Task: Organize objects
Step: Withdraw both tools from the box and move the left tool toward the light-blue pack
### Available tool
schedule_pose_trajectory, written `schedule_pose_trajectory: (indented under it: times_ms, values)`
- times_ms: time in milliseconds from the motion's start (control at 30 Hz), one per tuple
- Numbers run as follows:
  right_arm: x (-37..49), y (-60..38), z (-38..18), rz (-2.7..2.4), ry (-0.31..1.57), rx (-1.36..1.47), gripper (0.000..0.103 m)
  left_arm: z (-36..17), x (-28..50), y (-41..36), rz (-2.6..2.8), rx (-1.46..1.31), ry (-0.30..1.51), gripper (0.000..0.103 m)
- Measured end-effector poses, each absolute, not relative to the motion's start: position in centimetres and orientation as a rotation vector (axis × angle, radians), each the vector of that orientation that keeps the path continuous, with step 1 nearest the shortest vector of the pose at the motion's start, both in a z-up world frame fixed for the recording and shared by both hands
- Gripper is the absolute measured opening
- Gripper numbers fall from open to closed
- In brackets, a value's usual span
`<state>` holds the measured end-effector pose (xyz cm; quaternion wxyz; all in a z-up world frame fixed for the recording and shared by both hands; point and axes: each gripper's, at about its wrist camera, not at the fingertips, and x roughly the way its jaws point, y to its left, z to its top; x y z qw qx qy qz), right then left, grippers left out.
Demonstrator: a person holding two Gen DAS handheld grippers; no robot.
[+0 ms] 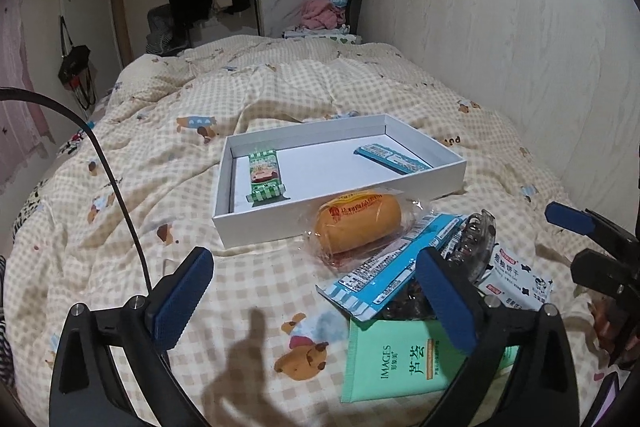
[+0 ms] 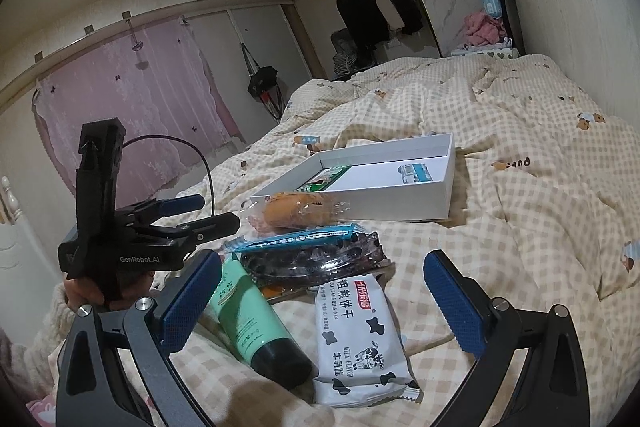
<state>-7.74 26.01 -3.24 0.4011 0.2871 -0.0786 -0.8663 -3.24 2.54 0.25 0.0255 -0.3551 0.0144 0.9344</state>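
**Bed-top sort: both grippers empty, pile ahead, box partly filled**

Beige checked quilt with bear print point(image 1: 168, 155) lies under everything; soft, uneven support.

Shallow white cardboard box point(image 1: 430, 179) sits ahead of both tools, beyond the pile, open side up. Inside: a green striped snack packet point(image 1: 265, 175) at its left end, a blue-and-white snack bar point(image 1: 394, 159) at its right end. Middle floor bare.

Loose pile, between the tools and the box:
- orange bun in clear wrapper point(image 1: 357, 225), touching the box's near wall;
- long blue-and-white wrapped bar point(image 1: 394, 261), lying across a dark clear-lidded plastic tray point(image 2: 316, 259);
- white milk-biscuit packet with cow patches point(image 2: 360, 339), between the right gripper's fingers but untouched;
- mint-green tube with black cap point(image 2: 248, 323), just beside the right tool's left finger.

Left gripper point(image 1: 316, 301): jaws spread wide, nothing held, quilt showing between them. Right gripper point(image 2: 322, 305): jaws spread wide, nothing held.

Judged step: pick the next pile item for the box. The biscuit packet is the best-placed candidate.

Technique notes:
- Lower straight, close across the packet's narrow width, mid-length.
- The packet's far end lies against the tray; lift cleanly so the stack is not dragged.
- The quilt gives, so avoid pinching fabric with the film.
- Set down in the box's bare middle.
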Motion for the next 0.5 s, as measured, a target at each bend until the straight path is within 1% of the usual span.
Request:
schedule_pose_trajectory:
  times_ms: [300,433,500]
  values:
    - [-7.8,26.1,-3.3,-2.19,-0.203,0.736,0.102,-1.2,-4.0,3.2,2.767,-1.221,0.074,0.102]
    - [-7.8,26.1,-3.3,-2.189,-0.208,0.739,0.102,-1.8,-4.4,2.9,2.707,-1.264,0.015,0.102]
    - [-7.9,26.1,-3.4,-2.189,-0.21,0.742,0.102,-2.1,-4.7,2.4,2.663,-1.287,-0.045,0.102]
